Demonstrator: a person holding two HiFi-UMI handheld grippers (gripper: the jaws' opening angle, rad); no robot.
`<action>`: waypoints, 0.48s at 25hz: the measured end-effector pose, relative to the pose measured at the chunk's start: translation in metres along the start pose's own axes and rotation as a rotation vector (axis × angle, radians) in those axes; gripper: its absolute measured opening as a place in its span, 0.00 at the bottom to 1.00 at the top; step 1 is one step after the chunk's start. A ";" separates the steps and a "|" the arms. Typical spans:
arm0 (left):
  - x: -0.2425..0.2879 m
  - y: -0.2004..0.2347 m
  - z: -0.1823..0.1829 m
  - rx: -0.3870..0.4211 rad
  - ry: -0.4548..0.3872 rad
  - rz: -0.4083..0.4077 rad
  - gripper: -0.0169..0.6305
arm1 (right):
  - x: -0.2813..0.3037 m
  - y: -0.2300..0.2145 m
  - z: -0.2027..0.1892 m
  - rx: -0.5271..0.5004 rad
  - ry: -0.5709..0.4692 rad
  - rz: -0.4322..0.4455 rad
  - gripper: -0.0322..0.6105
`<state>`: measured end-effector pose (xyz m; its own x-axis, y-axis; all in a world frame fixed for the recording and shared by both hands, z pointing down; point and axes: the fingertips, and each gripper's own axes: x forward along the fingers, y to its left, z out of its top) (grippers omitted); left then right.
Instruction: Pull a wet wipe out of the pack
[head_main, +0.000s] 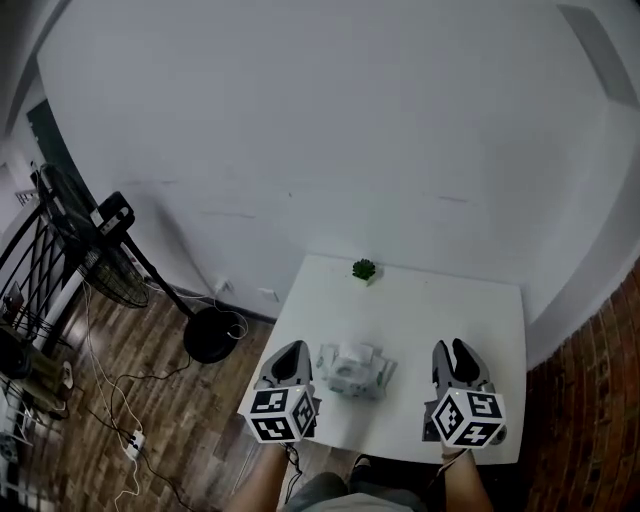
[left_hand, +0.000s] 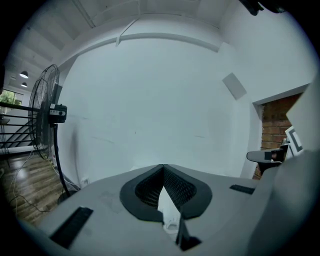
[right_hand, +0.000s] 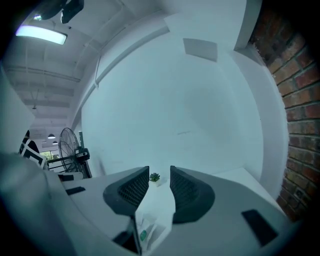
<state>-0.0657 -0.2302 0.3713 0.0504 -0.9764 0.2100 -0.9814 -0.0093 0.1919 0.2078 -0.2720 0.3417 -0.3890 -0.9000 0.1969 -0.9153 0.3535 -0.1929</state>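
A white wet wipe pack (head_main: 355, 370) lies on the white table (head_main: 420, 310), near its front edge, with a crumpled wipe sticking up from the top. My left gripper (head_main: 297, 346) hovers just left of the pack, its jaws closed tip to tip with nothing held (left_hand: 162, 167). To the right of the pack, well apart from it, my right gripper (head_main: 455, 345) stands open with a narrow gap (right_hand: 160, 172). A corner of the pack (right_hand: 145, 232) with a green label shows low in the right gripper view.
A small green potted plant (head_main: 364, 268) stands at the table's far edge, also seen as the plant (right_hand: 154, 177) between the right jaws. A black standing fan (head_main: 100, 250) and cables (head_main: 110, 400) occupy the wooden floor at left. A brick wall (head_main: 600, 400) runs at right.
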 end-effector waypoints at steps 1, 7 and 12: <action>0.004 0.002 0.002 0.000 -0.005 0.010 0.03 | 0.007 -0.001 0.002 0.003 0.001 0.005 0.24; 0.029 0.017 0.004 -0.026 0.007 0.042 0.03 | 0.039 0.003 0.006 -0.029 0.020 0.033 0.24; 0.051 0.027 0.008 -0.044 0.016 0.037 0.03 | 0.061 0.008 0.007 -0.029 0.033 0.037 0.24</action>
<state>-0.0906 -0.2816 0.3796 0.0179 -0.9724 0.2328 -0.9735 0.0361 0.2257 0.1775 -0.3263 0.3456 -0.4251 -0.8774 0.2223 -0.9029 0.3938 -0.1723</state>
